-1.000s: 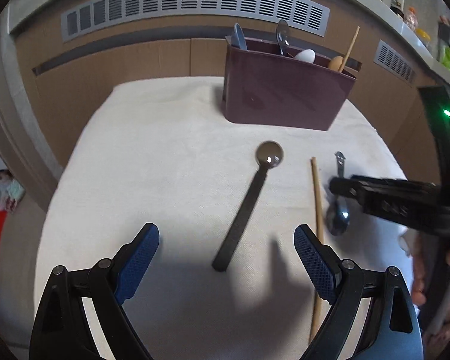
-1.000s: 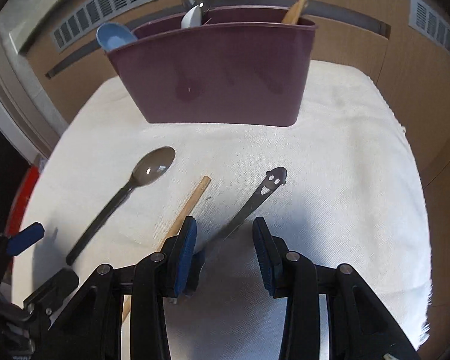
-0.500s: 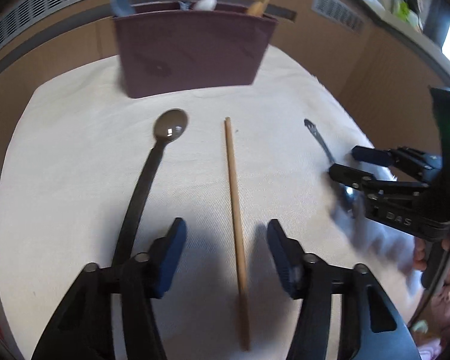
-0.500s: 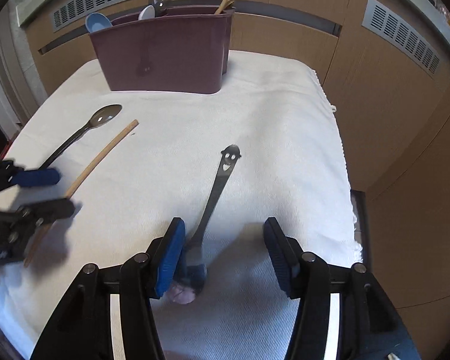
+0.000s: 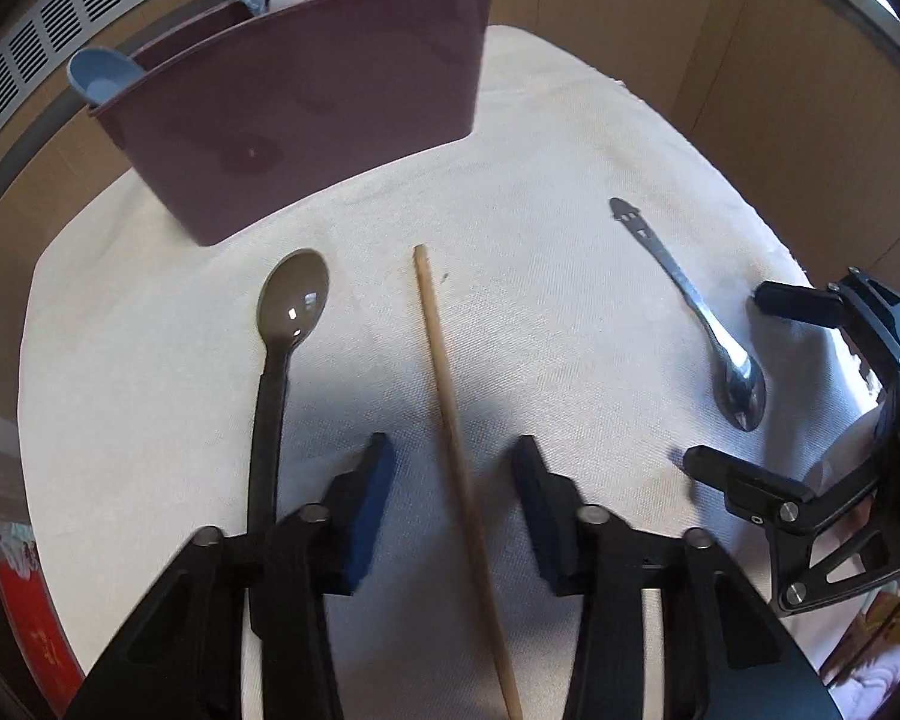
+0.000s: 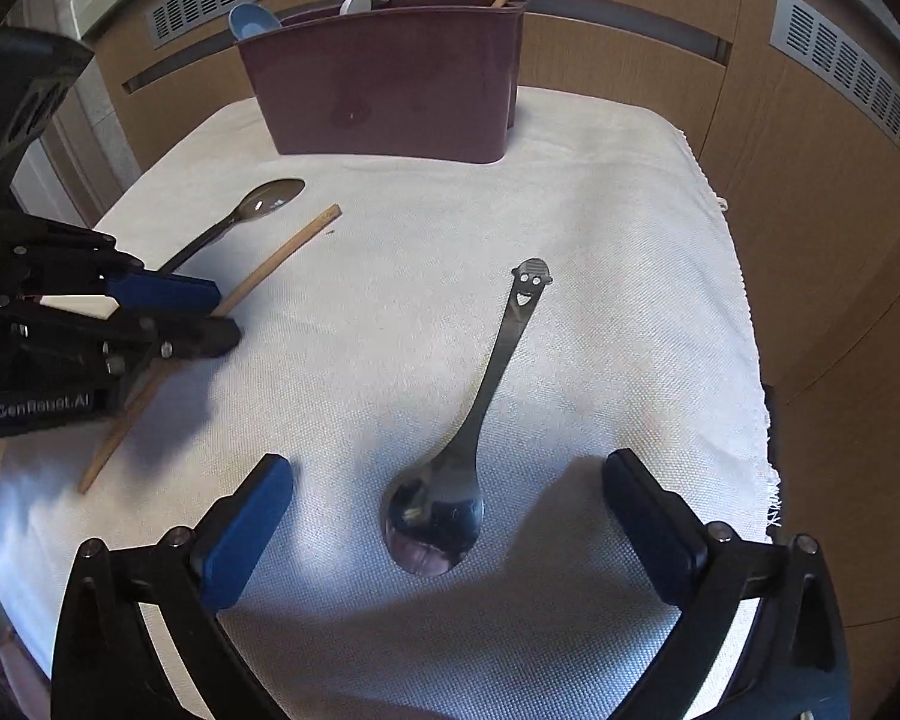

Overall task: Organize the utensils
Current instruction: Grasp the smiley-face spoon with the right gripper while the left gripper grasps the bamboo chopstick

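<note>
Daylight from the right casts soft shadows on the white cloth (image 6: 600, 210); fisheye edges bend and darken.

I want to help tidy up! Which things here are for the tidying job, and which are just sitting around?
For the job: maroon holder, brown spoon, wooden chopstick, smiley metal spoon.
Just around: white cloth, wall vents.

- Left wrist view: low over the cloth (image 5: 570, 138), facing the maroon caddy (image 5: 306, 114) (close).
- Right wrist view: farther back; both share caddy (image 6: 390, 78), cloth (image 6: 600, 228).
</note>
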